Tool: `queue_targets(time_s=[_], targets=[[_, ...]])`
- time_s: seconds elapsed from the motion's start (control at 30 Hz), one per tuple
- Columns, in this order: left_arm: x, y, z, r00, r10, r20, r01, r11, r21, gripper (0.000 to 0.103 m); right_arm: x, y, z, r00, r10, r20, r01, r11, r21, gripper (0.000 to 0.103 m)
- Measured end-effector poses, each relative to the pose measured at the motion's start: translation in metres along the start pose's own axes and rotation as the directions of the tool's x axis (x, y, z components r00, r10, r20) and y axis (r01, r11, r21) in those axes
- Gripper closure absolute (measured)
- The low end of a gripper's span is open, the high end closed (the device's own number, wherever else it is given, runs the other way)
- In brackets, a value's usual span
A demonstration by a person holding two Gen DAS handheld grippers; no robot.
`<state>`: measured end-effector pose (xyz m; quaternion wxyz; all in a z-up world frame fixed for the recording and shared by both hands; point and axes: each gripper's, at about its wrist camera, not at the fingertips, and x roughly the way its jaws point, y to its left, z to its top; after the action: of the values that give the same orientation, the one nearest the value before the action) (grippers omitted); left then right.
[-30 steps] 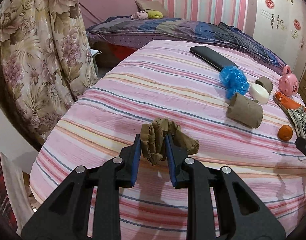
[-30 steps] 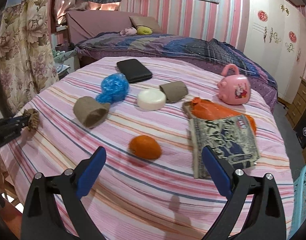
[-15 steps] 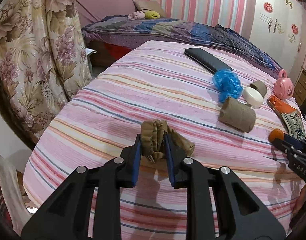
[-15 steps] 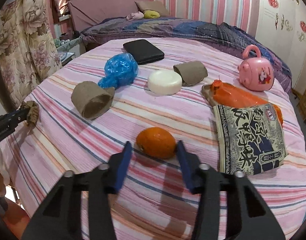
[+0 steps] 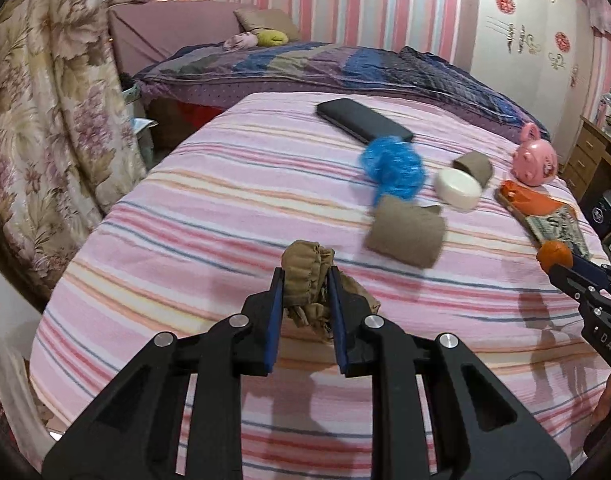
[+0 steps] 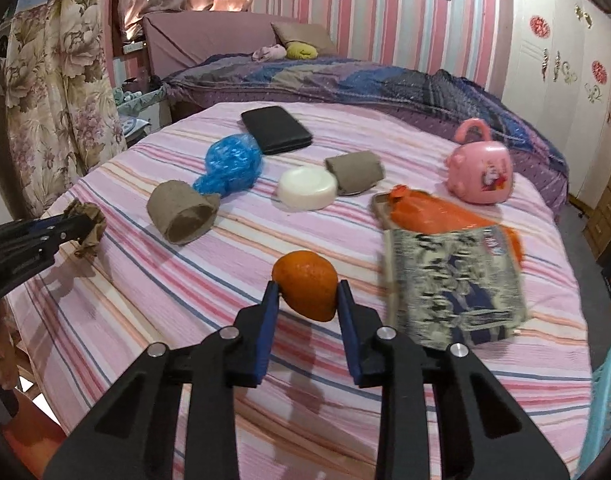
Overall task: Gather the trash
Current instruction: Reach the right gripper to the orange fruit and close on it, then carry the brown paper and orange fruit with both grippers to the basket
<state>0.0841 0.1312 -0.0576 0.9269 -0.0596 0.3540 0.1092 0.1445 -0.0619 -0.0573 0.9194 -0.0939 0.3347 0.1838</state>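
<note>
My left gripper (image 5: pixel 304 276) is shut on a crumpled brown paper wad (image 5: pixel 305 276) and holds it just above the striped bedspread (image 5: pixel 209 216). It also shows at the left edge of the right wrist view (image 6: pixel 85 222). My right gripper (image 6: pixel 307 286) is shut on an orange peel piece (image 6: pixel 305 294), lifted slightly off the bed; it shows in the left wrist view (image 5: pixel 555 254) too. A brown cardboard tube (image 6: pixel 181 216), a crumpled blue plastic bag (image 6: pixel 231 164) and a printed snack wrapper (image 6: pixel 453 280) lie on the bed.
A black wallet (image 6: pixel 275 130), a white round soap-like disc (image 6: pixel 307 188), a second brown tube (image 6: pixel 355 170), an orange plastic bag (image 6: pixel 433 214) and a pink piggy bank (image 6: pixel 479 174) lie farther back. A teal basket (image 6: pixel 605 408) stands at the right edge. Floral curtains (image 5: pixel 37 120) hang left.
My right gripper moved forward and closed on the orange peel piece, then lifted it. My left gripper, still holding the paper wad, moved a little to the right and up.
</note>
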Motion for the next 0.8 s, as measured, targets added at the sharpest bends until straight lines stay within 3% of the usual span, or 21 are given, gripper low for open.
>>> queue_targets(time_s=[0.4, 0.8], targets=[[-0.002, -0.055, 0.003, 0.997, -0.071, 0.006, 0.071, 0.996, 0.05, 0.083, -0.034, -0.063, -0.015, 0.996, -0.084, 0.023, 0.083, 0.996, 0.038, 0.073], [-0.004, -0.075, 0.001, 0.998, -0.06, 0.016, 0.058, 0.995, 0.081, 0.083, -0.043, -0.099, -0.026, 0.995, -0.095, 0.029, 0.094, 0.994, 0.053, 0.073]])
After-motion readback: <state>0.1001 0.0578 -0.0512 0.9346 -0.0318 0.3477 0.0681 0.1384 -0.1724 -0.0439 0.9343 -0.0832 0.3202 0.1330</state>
